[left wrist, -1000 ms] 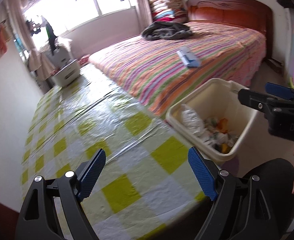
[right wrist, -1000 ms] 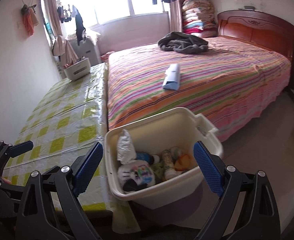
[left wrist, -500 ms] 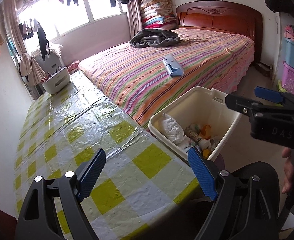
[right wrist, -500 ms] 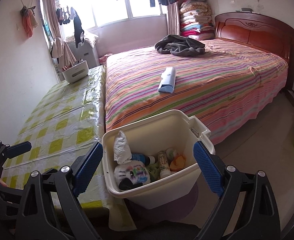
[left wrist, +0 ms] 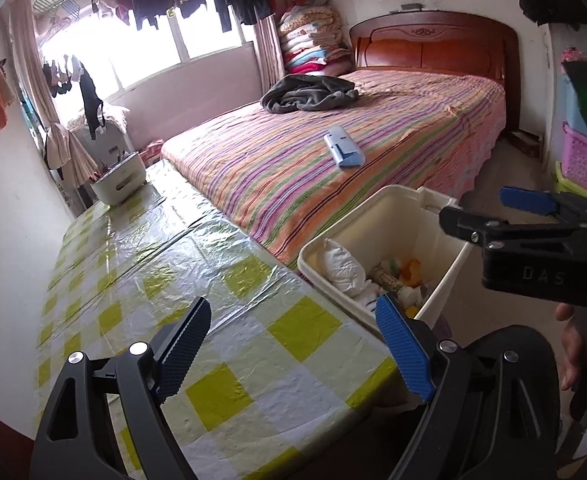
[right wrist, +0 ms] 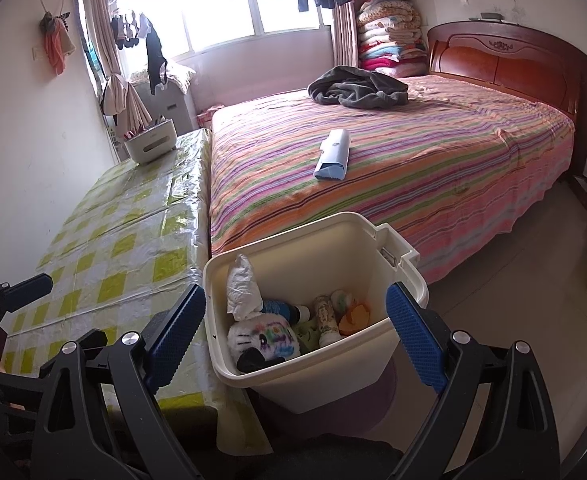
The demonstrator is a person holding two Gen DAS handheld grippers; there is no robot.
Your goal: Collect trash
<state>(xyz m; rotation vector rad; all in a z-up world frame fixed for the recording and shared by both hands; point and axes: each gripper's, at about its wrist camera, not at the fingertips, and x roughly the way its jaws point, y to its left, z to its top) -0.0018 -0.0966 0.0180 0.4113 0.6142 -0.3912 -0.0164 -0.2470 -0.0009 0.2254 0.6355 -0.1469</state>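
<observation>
A cream trash bin (right wrist: 377, 236) stands between the table and the bed, holding a crumpled white bag (right wrist: 243, 286), bottles and a soft toy; it also shows in the left wrist view (left wrist: 393, 204). My left gripper (left wrist: 297, 350) is open and empty above the checked table (left wrist: 141, 264). My right gripper (right wrist: 295, 336) is open and empty just in front of the bin. A light blue box (right wrist: 333, 155) lies on the striped bed (right wrist: 433, 168).
A white organiser box (right wrist: 149, 145) stands at the table's far end. A dark garment (right wrist: 357, 88) lies on the bed near the wooden headboard (right wrist: 513, 60). Plastic baskets (left wrist: 581, 160) stand at the right wall. Bare floor lies right of the bin.
Both grippers have drawn back and tilted up, so the bin and bed sit lower and farther in view. Both stay open and empty.
</observation>
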